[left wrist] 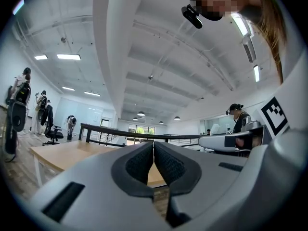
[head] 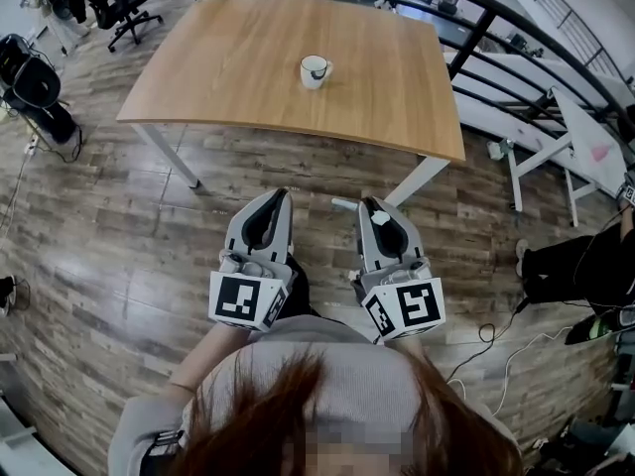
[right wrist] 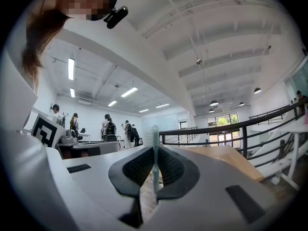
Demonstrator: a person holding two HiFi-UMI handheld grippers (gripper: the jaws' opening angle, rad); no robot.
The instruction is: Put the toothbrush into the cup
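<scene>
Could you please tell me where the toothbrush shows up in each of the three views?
Head view: toothbrush pokes sideways from the right gripper tip, lower centre.
Left gripper view: cannot be made out.
Right gripper view: toothbrush upright between the jaws, centre.
Shared landmark: the wooden table.

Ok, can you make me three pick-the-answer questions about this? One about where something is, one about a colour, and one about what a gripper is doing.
1. Where is the cup? A) on the floor B) on the table C) on a chair
2. What colour is the cup? A) red B) white C) black
3. What is the right gripper doing? A) gaping wide, empty B) shut on the cup C) shut on the toothbrush
Answers: 1 B, it stands on the wooden table in the head view. 2 B, it looks white. 3 C, the right gripper view shows it pinching the toothbrush.
</scene>
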